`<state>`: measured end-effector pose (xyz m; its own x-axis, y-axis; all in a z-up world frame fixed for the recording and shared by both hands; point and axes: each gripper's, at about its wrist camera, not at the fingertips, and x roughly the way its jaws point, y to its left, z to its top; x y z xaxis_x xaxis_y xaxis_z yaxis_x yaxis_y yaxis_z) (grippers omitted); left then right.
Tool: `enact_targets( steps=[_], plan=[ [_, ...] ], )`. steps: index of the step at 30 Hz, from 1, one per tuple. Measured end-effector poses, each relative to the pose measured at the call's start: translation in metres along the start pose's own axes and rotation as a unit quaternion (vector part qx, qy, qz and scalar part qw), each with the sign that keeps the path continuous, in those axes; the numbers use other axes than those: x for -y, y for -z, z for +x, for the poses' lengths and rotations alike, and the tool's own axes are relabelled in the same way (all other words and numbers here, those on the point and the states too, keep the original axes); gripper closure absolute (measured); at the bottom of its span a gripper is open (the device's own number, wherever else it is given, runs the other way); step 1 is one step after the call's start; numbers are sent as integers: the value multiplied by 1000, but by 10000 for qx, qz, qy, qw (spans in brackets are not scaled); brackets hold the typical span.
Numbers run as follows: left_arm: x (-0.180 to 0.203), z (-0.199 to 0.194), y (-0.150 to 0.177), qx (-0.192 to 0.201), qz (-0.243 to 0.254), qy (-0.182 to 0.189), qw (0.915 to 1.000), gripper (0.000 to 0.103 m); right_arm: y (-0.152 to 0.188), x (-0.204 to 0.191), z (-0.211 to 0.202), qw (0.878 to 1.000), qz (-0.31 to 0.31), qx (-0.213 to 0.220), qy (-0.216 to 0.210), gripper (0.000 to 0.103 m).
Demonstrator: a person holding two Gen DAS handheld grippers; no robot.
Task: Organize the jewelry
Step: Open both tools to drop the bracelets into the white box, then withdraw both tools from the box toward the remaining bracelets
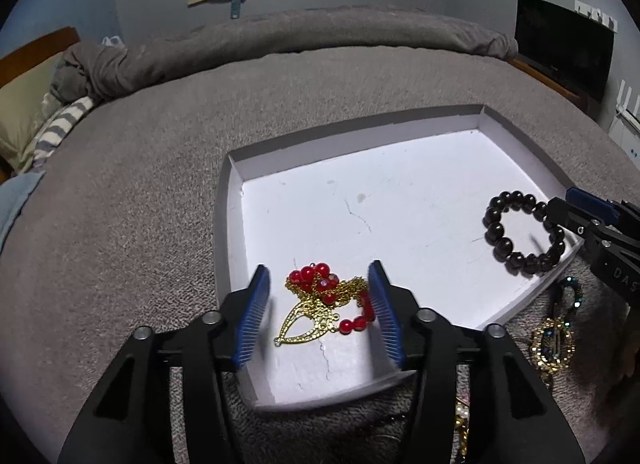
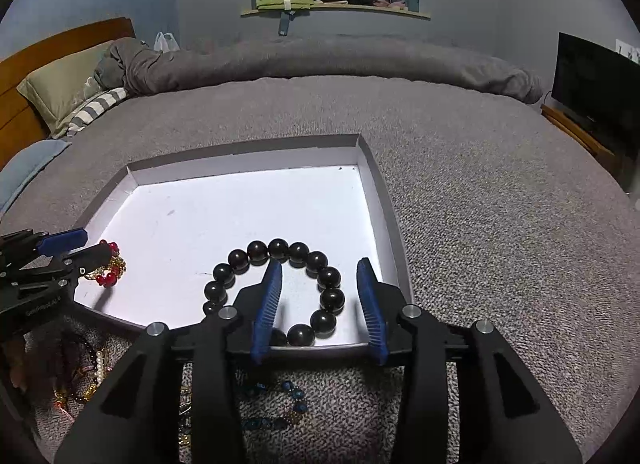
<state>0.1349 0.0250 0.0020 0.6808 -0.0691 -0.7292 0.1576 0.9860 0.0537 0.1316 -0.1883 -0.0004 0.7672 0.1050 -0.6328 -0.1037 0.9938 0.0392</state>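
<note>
A shallow white tray (image 1: 400,200) lies on the grey bed cover; it also shows in the right wrist view (image 2: 240,200). A red-bead and gold-chain necklace (image 1: 320,304) lies in its near left corner, between the fingers of my open left gripper (image 1: 320,316). It also shows in the right wrist view (image 2: 108,268). A dark bead bracelet (image 2: 280,288) lies in the near right part of the tray; my open right gripper (image 2: 320,304) straddles its right side. The bracelet also shows in the left wrist view (image 1: 520,232).
Loose jewelry lies on the cover in front of the tray: gold and blue-stone pieces (image 1: 554,344), pearls and chains (image 2: 88,376), blue beads (image 2: 288,396). A rolled grey duvet (image 2: 320,60) and pillows (image 2: 60,88) lie at the far side. A TV (image 2: 596,84) stands at right.
</note>
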Motion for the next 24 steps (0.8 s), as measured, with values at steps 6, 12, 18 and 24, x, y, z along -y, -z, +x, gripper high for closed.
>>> enact_targets(
  steps=[6, 12, 18, 24],
  plan=[
    [1, -19, 1, 250, 32, -99, 9996, 24, -2, -4, -7, 9999, -23, 134, 42, 46],
    [-4, -35, 3, 470, -115, -85, 9988, 13, 0, -3, -17, 9997, 11, 228, 97, 33],
    [-6, -48, 11, 606, -173, -126, 9979, 10, 3, -3, -31, 9993, 28, 346, 158, 19],
    [-7, -59, 22, 705, -201, -231, 9970, 7, 9, -6, -41, 9991, -29, 394, 156, 5]
  ],
)
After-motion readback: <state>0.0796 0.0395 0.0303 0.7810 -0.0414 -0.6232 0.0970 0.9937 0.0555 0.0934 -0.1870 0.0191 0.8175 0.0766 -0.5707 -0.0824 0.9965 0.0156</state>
